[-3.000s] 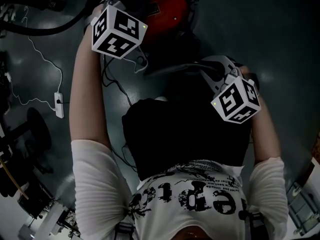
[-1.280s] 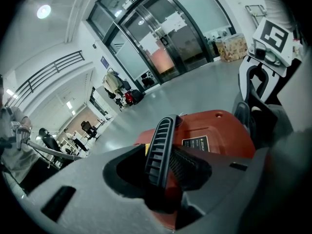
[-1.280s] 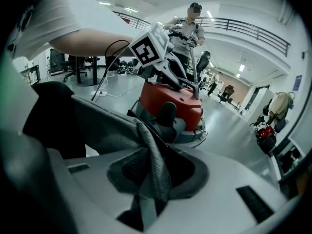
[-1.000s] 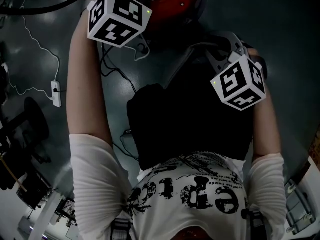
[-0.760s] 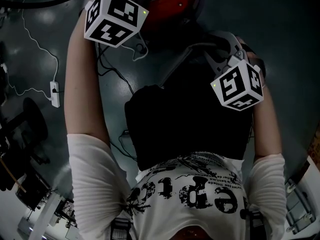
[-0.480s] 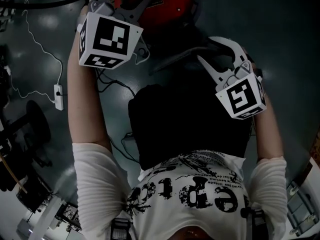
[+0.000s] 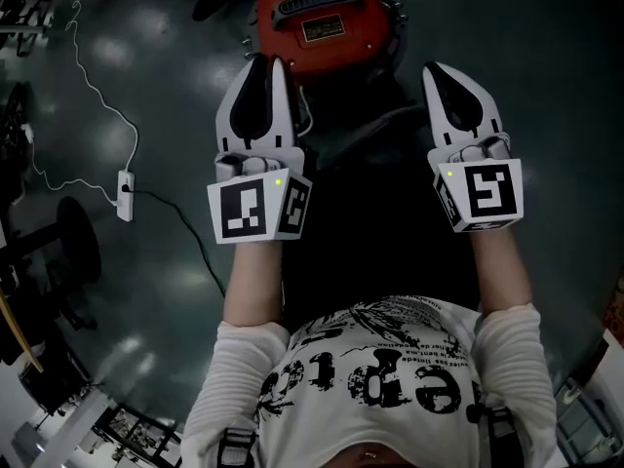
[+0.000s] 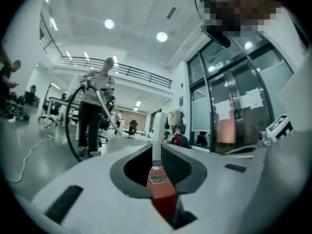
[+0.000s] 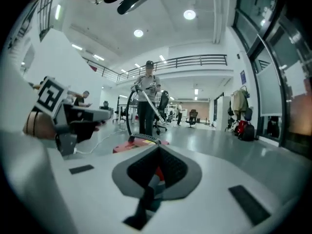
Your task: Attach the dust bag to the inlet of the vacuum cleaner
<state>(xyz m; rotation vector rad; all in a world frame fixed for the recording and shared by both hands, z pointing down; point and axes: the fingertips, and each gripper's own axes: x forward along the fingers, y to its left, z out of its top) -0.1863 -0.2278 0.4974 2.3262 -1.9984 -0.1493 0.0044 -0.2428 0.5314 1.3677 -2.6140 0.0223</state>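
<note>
The red vacuum cleaner (image 7: 322, 18) lies on the dark floor ahead, its black handle and labels facing up. My left gripper (image 7: 265, 61) points at it from just short of its near edge. Its jaws have just been closing and stand a narrow slit apart with nothing between them; the red body (image 8: 161, 184) shows through the slit. My right gripper (image 7: 444, 74) is level with it on the right; its jaws have just closed and are shut on nothing. The vacuum cleaner (image 9: 139, 143) lies beyond its tips. A dark cloth mass (image 7: 380, 222) fills the space between my arms; whether it is the dust bag I cannot tell.
A white power strip (image 7: 125, 195) with a thin white cable lies on the floor at the left. A person (image 8: 95, 111) holding a hose stands further off in the hall. Glass doors (image 8: 229, 111) line the right side. The left gripper's cube (image 9: 51, 95) shows in the right gripper view.
Both grippers have pulled back from the vacuum cleaner toward my body and now point forward side by side. Both pairs of jaws have drawn together. The vacuum's top is now uncovered.
</note>
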